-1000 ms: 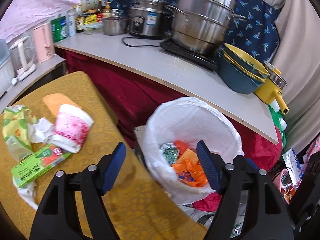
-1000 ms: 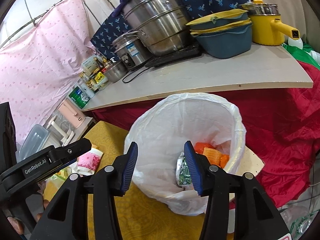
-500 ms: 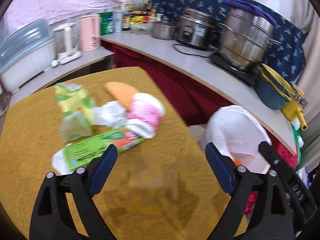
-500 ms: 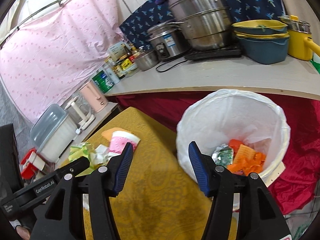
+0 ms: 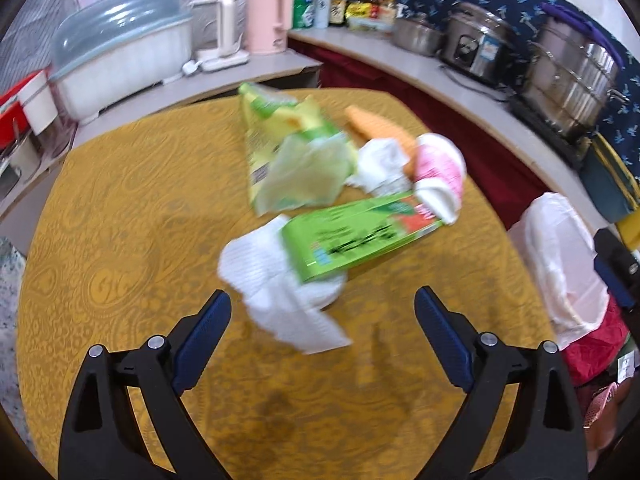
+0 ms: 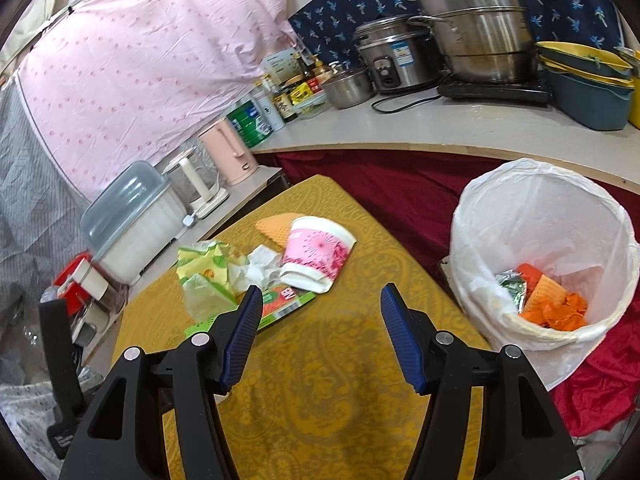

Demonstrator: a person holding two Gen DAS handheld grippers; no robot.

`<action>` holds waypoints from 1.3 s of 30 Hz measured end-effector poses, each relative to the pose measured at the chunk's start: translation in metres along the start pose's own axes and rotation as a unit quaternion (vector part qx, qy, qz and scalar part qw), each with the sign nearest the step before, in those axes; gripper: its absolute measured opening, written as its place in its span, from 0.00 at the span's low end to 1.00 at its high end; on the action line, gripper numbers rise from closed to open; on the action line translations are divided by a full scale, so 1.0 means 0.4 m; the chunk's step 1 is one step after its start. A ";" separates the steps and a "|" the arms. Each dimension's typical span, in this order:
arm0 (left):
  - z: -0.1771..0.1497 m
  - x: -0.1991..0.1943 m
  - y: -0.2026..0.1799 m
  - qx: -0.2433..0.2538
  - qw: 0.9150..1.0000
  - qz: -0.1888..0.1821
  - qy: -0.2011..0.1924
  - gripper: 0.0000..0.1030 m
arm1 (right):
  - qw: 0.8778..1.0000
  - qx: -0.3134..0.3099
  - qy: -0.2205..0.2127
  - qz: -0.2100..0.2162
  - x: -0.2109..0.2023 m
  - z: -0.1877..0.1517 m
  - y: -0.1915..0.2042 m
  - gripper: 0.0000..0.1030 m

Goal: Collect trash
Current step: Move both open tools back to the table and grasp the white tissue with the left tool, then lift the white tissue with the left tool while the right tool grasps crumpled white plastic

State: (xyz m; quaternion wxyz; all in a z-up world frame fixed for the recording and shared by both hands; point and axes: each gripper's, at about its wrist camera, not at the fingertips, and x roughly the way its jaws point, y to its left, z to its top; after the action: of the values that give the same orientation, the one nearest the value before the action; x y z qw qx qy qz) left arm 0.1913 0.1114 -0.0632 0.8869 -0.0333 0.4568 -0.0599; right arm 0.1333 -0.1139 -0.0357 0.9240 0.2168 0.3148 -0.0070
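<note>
Currently, the left gripper (image 5: 323,322) is being held over the round table covered in a mustard-yellow patterned cloth (image 5: 120,240), with its blue-padded jaws spread wide and nothing between them; they have just been opening. Just beyond its fingertips a crumpled white paper napkin (image 5: 276,284) is lying, and a flattened green cardboard carton with a red corner (image 5: 356,236) is resting partly on top of it. Behind the carton, a crinkled yellow-green plastic snack wrapper (image 5: 292,160), a wad of white tissue (image 5: 380,164), a pink-and-white paper cup tipped on its side (image 5: 438,178) and an orange waffle-textured cone wrapper (image 5: 376,128) are being shown bunched together, touching one another.

The right gripper (image 6: 320,328) is being held lower over the near side of the same table, its jaws likewise parted and empty, having just been opening too. The carton is partly hidden behind its left finger (image 6: 240,332). Beside the table's edge, a bin lined with a white plastic bag (image 6: 536,200) is standing; crumpled orange wrappers (image 6: 556,308) and a silvery green foil packet (image 6: 512,288) are lying at its bottom.
</note>
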 end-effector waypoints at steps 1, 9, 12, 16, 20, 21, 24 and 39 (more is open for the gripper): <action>-0.005 0.006 0.008 -0.001 1.000 0.004 0.002 0.86 | 1.000 -0.003 0.003 0.002 0.007 -0.003 0.009 0.58; -0.023 0.092 0.064 -0.005 1.000 0.015 0.021 0.86 | 0.999 -0.016 0.027 0.008 0.059 -0.029 0.054 0.58; -0.023 0.118 0.071 -0.006 1.000 0.009 0.028 0.81 | 0.999 -0.019 0.035 0.008 0.077 -0.035 0.063 0.58; -0.025 0.152 0.073 -0.004 0.999 -0.004 0.051 0.52 | 0.999 -0.021 0.042 0.007 0.096 -0.040 0.074 0.58; -0.026 0.136 0.084 -0.006 0.999 -0.017 0.049 0.23 | 0.999 -0.022 0.046 0.006 0.111 -0.040 0.080 0.58; -0.028 0.130 0.090 -0.008 0.999 -0.021 0.049 0.14 | 0.999 -0.021 0.047 0.006 0.114 -0.038 0.082 0.58; -0.031 0.099 0.113 -0.018 0.998 -0.027 0.044 0.11 | 0.999 -0.021 0.048 0.007 0.123 -0.034 0.092 0.58; 0.056 -0.056 0.249 -0.080 0.996 -0.023 -0.028 0.11 | 0.996 -0.062 0.056 0.037 0.212 -0.004 0.218 0.58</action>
State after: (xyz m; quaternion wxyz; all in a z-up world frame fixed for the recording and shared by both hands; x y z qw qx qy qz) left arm 0.2043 0.2132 -0.0435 0.8923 -0.1162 0.4340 -0.0431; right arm 0.2133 -0.0237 -0.0517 0.9164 0.1703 0.3573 0.0591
